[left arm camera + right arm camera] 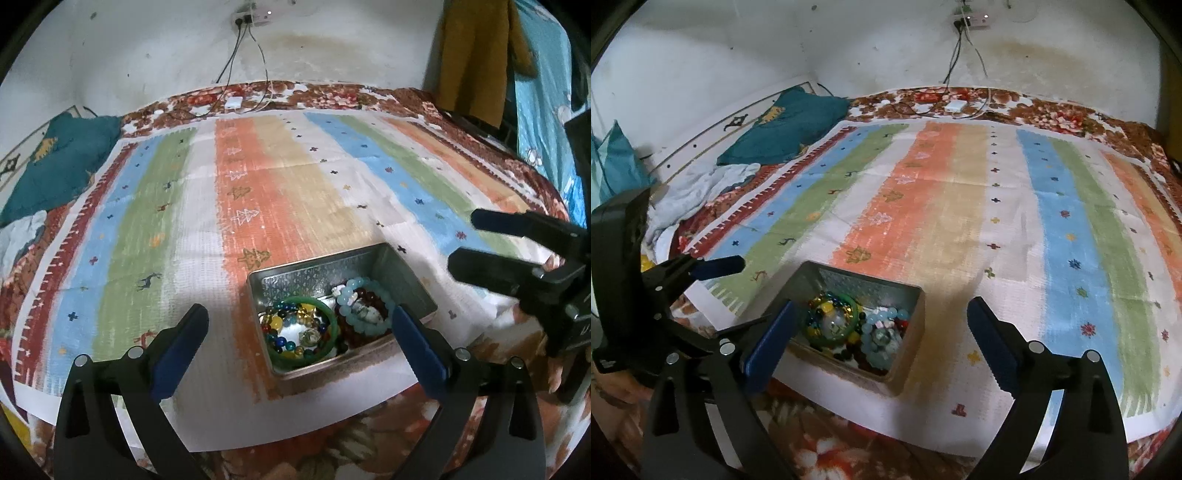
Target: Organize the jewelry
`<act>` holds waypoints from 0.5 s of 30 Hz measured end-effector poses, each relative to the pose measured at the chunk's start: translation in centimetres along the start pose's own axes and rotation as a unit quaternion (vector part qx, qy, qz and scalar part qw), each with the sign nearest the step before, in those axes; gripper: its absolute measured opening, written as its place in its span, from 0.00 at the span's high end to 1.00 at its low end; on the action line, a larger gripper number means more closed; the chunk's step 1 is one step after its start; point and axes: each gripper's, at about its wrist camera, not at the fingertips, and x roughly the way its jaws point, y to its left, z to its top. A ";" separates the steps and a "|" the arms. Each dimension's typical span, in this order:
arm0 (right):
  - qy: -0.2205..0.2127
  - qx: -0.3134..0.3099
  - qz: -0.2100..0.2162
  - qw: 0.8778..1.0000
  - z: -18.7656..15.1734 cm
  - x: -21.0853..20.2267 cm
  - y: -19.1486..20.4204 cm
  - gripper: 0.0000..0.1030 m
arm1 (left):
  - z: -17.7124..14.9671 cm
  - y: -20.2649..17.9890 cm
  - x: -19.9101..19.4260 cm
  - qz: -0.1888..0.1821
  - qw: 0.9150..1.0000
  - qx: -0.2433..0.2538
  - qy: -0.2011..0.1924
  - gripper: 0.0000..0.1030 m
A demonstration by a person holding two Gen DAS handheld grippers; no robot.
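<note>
A grey metal tin (406, 273) sits on a striped cloth and holds several bracelets: a green bangle (330, 321), a multicoloured bead bracelet (275, 334), a pale blue bead bracelet (354, 291) and a dark red one (380, 301). My left gripper (295, 317) is open and empty, just above the tin's near edge. My right gripper (879, 314) is open and empty, over the tin (916, 325) with the green bangle (851, 314) and blue beads (882, 338) below it. The right gripper also shows in the left wrist view (465, 236), the left gripper in the right wrist view (746, 291).
The striped cloth (258, 184) lies on a floral bedspread (332, 92). A teal pillow (786, 125) and a pale blue cloth (698, 192) lie at the far left. Cables and a white charger (955, 104) lie by the far wall.
</note>
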 end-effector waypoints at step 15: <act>-0.035 -0.011 -0.007 0.999 -1.4 -1.9 0.4 0.06 | -0.9 -0.1 -2.0 0.004 0.999 -0.016 -0.028 0.06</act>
